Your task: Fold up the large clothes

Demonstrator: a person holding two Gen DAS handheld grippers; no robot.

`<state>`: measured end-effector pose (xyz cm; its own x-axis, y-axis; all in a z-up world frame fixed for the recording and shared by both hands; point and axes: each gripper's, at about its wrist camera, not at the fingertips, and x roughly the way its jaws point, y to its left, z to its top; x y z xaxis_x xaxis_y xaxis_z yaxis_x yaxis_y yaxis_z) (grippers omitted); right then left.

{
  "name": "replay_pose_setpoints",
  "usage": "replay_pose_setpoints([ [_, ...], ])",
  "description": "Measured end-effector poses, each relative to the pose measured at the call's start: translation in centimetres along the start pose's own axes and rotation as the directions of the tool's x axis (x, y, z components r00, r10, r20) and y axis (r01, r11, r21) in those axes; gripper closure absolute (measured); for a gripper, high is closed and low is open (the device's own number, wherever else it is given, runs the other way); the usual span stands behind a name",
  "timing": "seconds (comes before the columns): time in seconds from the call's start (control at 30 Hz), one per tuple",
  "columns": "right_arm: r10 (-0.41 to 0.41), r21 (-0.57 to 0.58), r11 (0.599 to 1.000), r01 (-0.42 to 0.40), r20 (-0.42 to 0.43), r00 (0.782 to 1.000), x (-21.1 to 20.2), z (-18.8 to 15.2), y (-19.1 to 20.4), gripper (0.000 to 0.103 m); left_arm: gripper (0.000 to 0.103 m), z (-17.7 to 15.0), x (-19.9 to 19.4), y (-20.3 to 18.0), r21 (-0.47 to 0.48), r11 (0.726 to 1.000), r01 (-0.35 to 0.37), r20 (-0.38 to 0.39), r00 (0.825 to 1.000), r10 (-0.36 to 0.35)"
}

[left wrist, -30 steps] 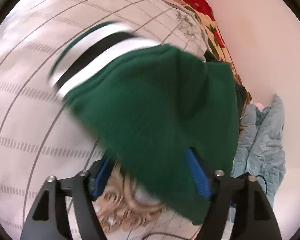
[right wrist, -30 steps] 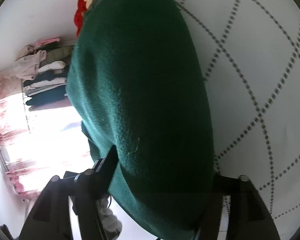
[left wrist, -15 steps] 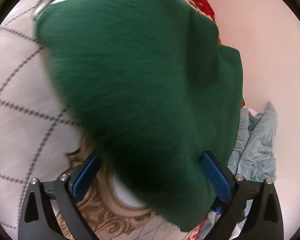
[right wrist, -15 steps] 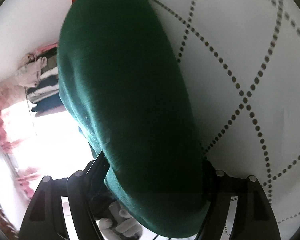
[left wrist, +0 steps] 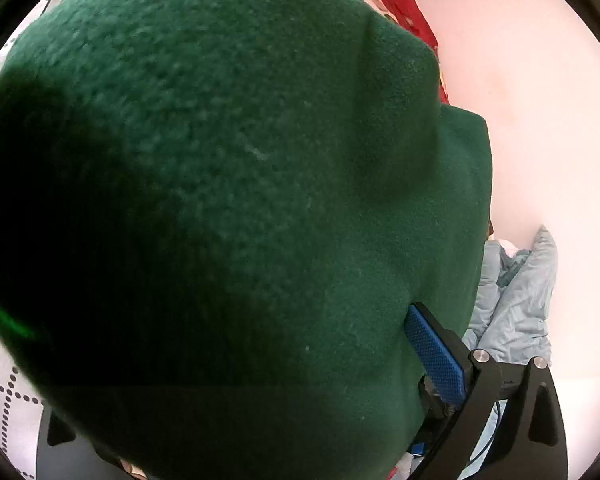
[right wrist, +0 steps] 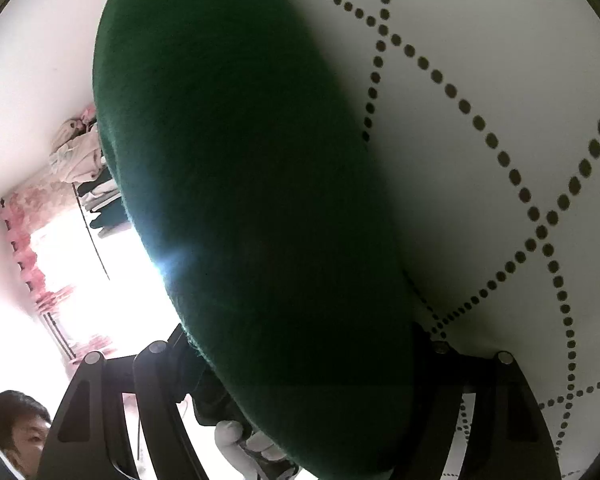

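I see a big green sweater (left wrist: 240, 180) filling almost all of the left camera. It is thick and fuzzy and very close to the lens. It lies across my left gripper (left wrist: 296, 320). I can see only one finger, low on the right, with its blue pad (left wrist: 434, 360). The face of that pad is bare, and the sweater only runs along its edge. The other finger is hidden under the cloth. So this gripper is wide open and is not squeezing the sweater.

At the left edge a bit of the white sheet (left wrist: 4, 400) with dotted lines peeks out below the sweater. Up top there is a red flowered blanket (left wrist: 400, 0). On the right is a pale wall (left wrist: 520, 100), and a heap of light blue cloth (left wrist: 516, 304) lies at the foot of it.

In the right camera the sweater (right wrist: 240, 160) runs from the top down between the two black fingers of my right gripper (right wrist: 300, 336). The fingers stand far apart and the cloth fills the gap. The pads are hidden, so I cannot tell if they are squeezing it or not. The sweater hangs just over the white sheet (right wrist: 500, 100) and throws a dark shadow on it.

On the left is a very bright window (right wrist: 100, 272) with a pink curtain (right wrist: 24, 248). Some clothes (right wrist: 80, 152) are bunched above it. A person's head (right wrist: 16, 428) shows in the bottom left corner.
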<state>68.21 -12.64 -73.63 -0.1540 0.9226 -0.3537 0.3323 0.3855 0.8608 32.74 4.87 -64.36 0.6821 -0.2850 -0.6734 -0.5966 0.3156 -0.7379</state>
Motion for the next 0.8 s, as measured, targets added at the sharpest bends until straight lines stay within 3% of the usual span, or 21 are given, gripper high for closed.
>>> replay_pose_setpoints([
  [0.2, 0.016, -0.003, 1.0, -0.016, -0.008, 1.0, 1.8, 0.8, 1.0, 0.025, 0.0, 0.1, 0.1, 0.4, -0.01, 1.0, 0.004, 0.008, 1.0, -0.004],
  [0.33, 0.003, -0.042, 0.999, -0.003, 0.006, 1.0, 3.7, 1.4, 2.5, 0.026, 0.0, 0.9, 0.1, 0.3, -0.053, 0.998, 0.038, 0.065, 0.997, -0.035],
  [0.37, -0.001, -0.065, 0.998, 0.002, 0.026, 1.0, 4.2, 1.5, 3.1, 0.04, 0.011, 1.2, 0.0, 0.2, -0.059, 0.997, 0.041, 0.096, 0.995, -0.035],
  [0.4, -0.002, -0.082, 0.997, 0.005, 0.036, 0.999, 4.6, 1.5, 3.6, 0.047, 0.033, 1.6, -0.1, 0.1, -0.057, 0.998, 0.032, 0.118, 0.993, -0.025],
  [0.43, -0.01, -0.103, 0.995, 0.015, 0.05, 0.999, 5.1, 1.5, 4.4, 0.057, 0.04, 2.0, 0.0, -0.1, -0.05, 0.998, 0.032, 0.124, 0.992, -0.026],
  [0.5, -0.016, -0.137, 0.99, 0.026, 0.075, 0.997, 5.7, 1.3, 5.8, 0.064, 0.055, 3.0, -0.3, -0.8, -0.033, 0.999, 0.041, 0.138, 0.99, -0.036],
  [0.63, -0.005, -0.183, 0.983, 0.025, 0.107, 0.994, 6.4, 0.9, 9.0, 0.071, 0.061, 3.9, -1.7, -3.4, 0.052, 0.999, 0.01, 0.176, 0.984, -0.019],
  [0.8, 0.018, -0.272, 0.962, 0.017, 0.127, 0.992, 5.6, 0.1, 14.7, 0.073, 0.062, 4.9, -4.2, -7.7, 0.122, 0.993, 0.01, 0.217, 0.976, -0.036],
])
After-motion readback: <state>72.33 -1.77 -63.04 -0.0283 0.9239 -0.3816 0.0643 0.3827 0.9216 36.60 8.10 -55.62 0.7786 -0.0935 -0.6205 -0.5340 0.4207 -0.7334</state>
